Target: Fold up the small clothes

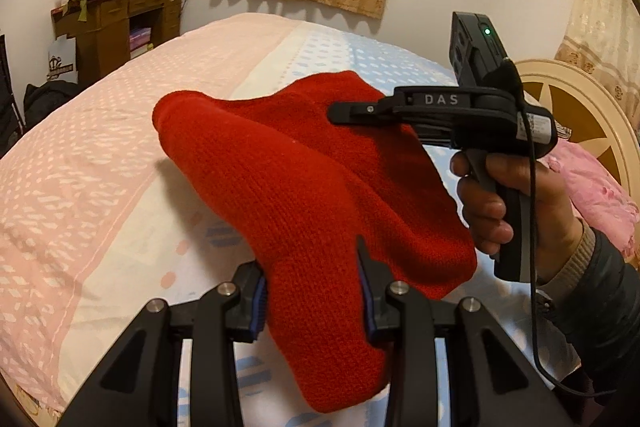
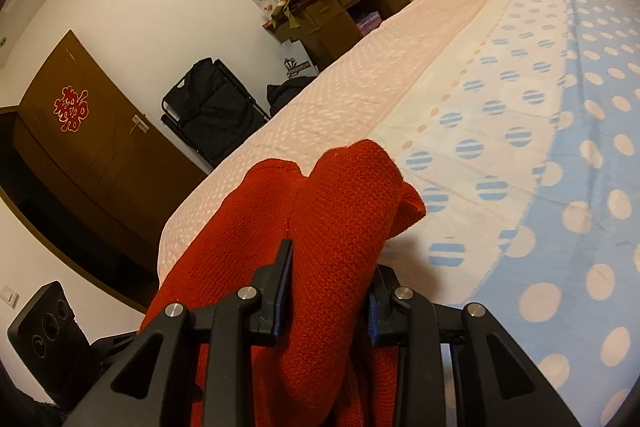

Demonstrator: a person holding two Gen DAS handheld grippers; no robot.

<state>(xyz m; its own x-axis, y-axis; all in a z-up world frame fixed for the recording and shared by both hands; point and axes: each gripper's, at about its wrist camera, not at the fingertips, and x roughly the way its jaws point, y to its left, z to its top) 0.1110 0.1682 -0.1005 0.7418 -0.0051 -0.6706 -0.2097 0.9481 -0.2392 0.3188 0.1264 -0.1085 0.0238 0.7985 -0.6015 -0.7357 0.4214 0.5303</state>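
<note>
A red knitted garment (image 1: 304, 195) hangs bunched above the bed, held by both grippers. My left gripper (image 1: 314, 291) is shut on its near lower part, thick red knit filling the gap between the blue pads. My right gripper (image 1: 348, 111) reaches in from the right, held by a hand (image 1: 504, 203), and its fingers lie against the garment's upper fold. In the right wrist view my right gripper (image 2: 326, 291) is shut on the red garment (image 2: 320, 223), whose folded end droops forward over the bed sheet (image 2: 500, 131).
The bed sheet (image 1: 100, 167) is pink on the left and white and blue with dots toward the right. A round headboard (image 1: 576, 107) and pink pillow (image 1: 592, 187) lie right. A cluttered brown desk (image 1: 116, 23), black bags (image 2: 216, 107) and a brown door (image 2: 92, 147) stand beyond.
</note>
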